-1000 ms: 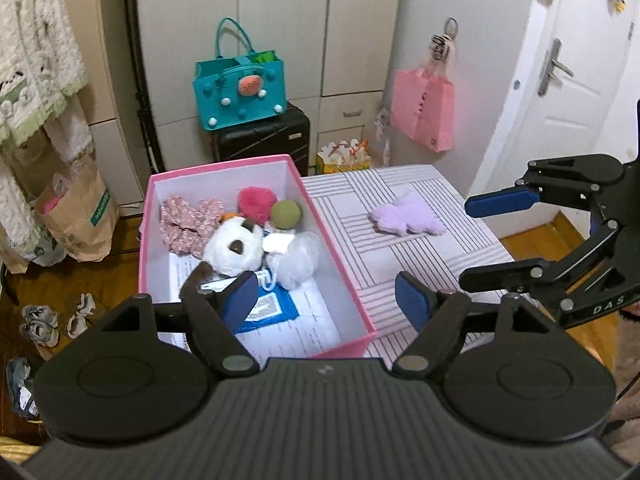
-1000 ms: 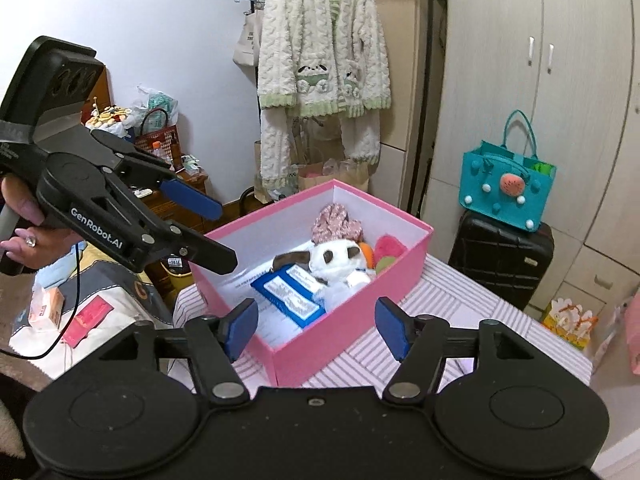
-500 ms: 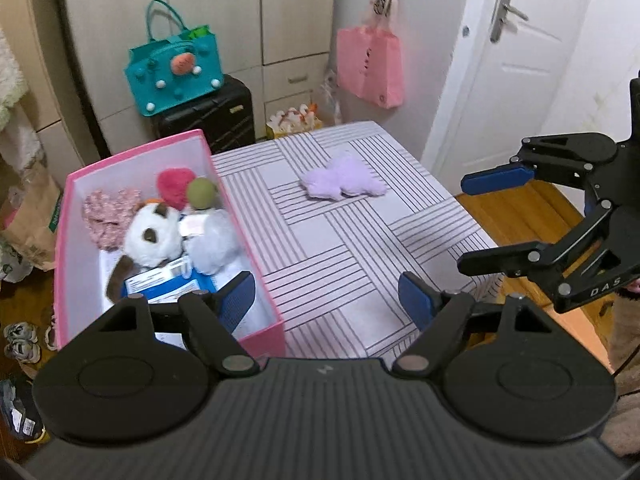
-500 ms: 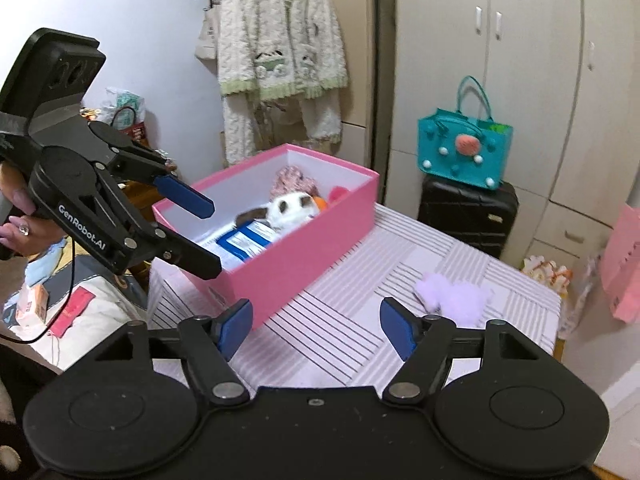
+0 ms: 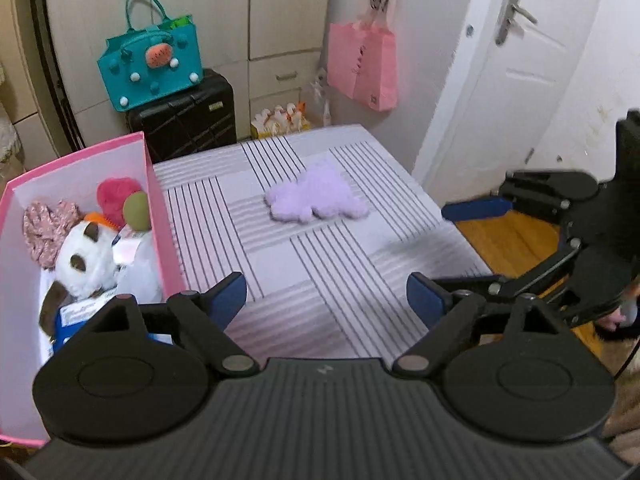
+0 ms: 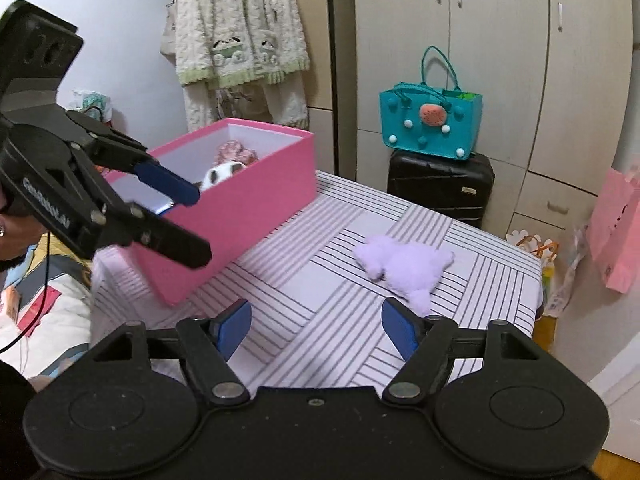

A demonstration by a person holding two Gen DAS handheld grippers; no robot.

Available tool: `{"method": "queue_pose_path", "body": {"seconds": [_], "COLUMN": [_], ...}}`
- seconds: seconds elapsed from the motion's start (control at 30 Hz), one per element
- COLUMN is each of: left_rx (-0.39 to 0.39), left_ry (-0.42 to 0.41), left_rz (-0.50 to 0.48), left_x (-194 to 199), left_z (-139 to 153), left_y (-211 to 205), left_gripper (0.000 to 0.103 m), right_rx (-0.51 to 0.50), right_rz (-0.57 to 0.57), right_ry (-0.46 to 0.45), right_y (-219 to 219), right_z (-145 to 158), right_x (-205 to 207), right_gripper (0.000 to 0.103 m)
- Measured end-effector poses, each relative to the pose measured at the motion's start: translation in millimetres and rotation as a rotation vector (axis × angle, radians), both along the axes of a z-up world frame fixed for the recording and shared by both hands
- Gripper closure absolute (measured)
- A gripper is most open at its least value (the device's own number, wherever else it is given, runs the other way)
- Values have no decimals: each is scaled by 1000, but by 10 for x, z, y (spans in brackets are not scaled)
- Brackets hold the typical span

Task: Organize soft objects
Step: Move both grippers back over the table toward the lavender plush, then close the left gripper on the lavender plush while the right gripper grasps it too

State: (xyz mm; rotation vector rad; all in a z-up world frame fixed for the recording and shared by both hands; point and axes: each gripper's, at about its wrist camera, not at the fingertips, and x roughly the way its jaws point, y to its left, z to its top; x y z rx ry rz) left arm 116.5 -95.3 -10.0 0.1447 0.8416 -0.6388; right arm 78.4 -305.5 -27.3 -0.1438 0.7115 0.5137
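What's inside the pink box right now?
The pink box holds a white-and-brown plush, a pink floral fabric piece, a pink ball, an olive ball, something orange and a blue-and-white packet. Whatever lies beneath them is covered.

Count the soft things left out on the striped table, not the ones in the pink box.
1: a purple plush lies alone on the striped table, right of the pink box. Nothing else soft shows on the visible tabletop; the near edge is hidden behind the gripper bodies.
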Motion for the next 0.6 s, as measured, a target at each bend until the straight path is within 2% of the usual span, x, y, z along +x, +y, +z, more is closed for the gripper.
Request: {"method": "queue_pose_path", "body": {"seconds": [0.13,0.3,0.4,0.47,0.6], "left_rx": [-8,3,3,-19,-64], "left_ry": [-52,-17,-33,-32,-23], "left_rz": [60,109,143,196,238], "left_x": [132,372,439,472,540], "left_z": [-119,-368,-497,-600,-737], "left_y": [-116,-249,-326,-357,-412], "left_gripper": [15,15,15,15,15], "right_rx": [12,8,4,-4,-46], "right_rz": [-1,-4,10,22,33], "right_ry": [8,2,-42,-73,-134], "right_y": [-90,-173,-204,-218,-238], "right_z": [-185,-356,-464,-528,-660], "right_x": [175,384,474,521,635], "right_gripper": [27,26,26,26,26]}}
